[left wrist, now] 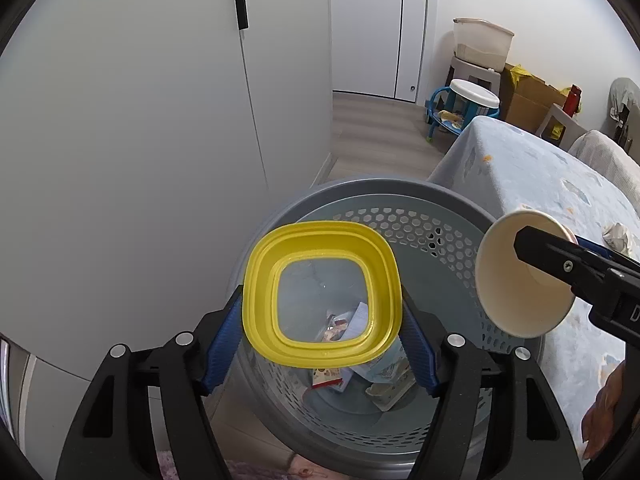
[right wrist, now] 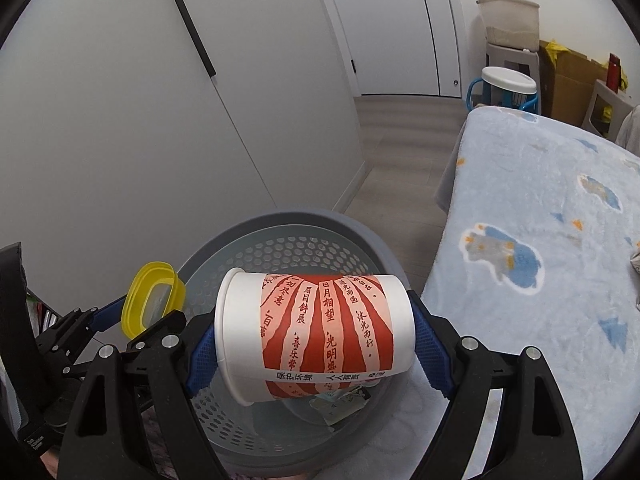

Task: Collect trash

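My left gripper [left wrist: 322, 312] is shut on a yellow plastic lid [left wrist: 322, 246] with a clear centre, held flat above the grey perforated trash basket [left wrist: 420, 196]. My right gripper [right wrist: 314, 332] is shut on a red and white paper cup [right wrist: 316, 328], held sideways over the same basket [right wrist: 280, 220]. In the left wrist view the cup [left wrist: 516, 280] shows its open mouth at the right. In the right wrist view the lid [right wrist: 154, 296] shows at the left. Wrappers and paper scraps [left wrist: 360, 372] lie at the basket's bottom.
A table with a light blue blanket [right wrist: 540, 240] stands right of the basket. A crumpled paper [left wrist: 618, 236] lies on it. A white wall [left wrist: 140, 140] is to the left. A blue stool [left wrist: 468, 108] and cardboard boxes [left wrist: 528, 100] stand at the back.
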A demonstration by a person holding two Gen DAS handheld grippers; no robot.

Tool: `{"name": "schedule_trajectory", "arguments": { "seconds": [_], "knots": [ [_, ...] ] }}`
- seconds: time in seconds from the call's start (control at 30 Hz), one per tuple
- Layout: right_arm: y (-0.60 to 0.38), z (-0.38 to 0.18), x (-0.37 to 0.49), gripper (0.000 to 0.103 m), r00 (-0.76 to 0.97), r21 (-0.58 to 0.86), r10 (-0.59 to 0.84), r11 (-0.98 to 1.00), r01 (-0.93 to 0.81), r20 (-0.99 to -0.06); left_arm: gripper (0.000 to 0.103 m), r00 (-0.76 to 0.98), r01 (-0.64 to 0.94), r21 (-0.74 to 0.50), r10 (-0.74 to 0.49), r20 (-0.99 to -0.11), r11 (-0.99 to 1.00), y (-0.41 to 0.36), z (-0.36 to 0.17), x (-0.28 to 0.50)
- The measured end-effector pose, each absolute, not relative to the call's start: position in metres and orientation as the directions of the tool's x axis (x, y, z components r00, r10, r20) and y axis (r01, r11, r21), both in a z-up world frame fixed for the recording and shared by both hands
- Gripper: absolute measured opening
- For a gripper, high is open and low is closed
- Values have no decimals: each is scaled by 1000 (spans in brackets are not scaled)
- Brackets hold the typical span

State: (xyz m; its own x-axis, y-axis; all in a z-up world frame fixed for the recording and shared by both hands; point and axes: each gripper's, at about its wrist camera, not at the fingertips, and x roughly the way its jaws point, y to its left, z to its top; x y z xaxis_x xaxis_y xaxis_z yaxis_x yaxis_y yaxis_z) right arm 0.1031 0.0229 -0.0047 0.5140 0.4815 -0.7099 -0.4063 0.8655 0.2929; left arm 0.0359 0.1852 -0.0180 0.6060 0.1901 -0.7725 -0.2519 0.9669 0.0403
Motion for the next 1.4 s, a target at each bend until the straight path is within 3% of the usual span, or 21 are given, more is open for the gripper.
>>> {"name": "schedule_trajectory", "arguments": {
  "seconds": [0.2, 1.4],
  "knots": [
    [21, -2, 105, 87, 524, 293, 480, 868, -402, -703, 79, 607, -263, 43, 199, -769, 964, 187, -16, 34],
    [5, 4, 100, 87, 544, 293, 471, 876, -383, -695, 79, 622, -256, 41, 197, -758, 966, 177, -10, 34]
  ]
}}
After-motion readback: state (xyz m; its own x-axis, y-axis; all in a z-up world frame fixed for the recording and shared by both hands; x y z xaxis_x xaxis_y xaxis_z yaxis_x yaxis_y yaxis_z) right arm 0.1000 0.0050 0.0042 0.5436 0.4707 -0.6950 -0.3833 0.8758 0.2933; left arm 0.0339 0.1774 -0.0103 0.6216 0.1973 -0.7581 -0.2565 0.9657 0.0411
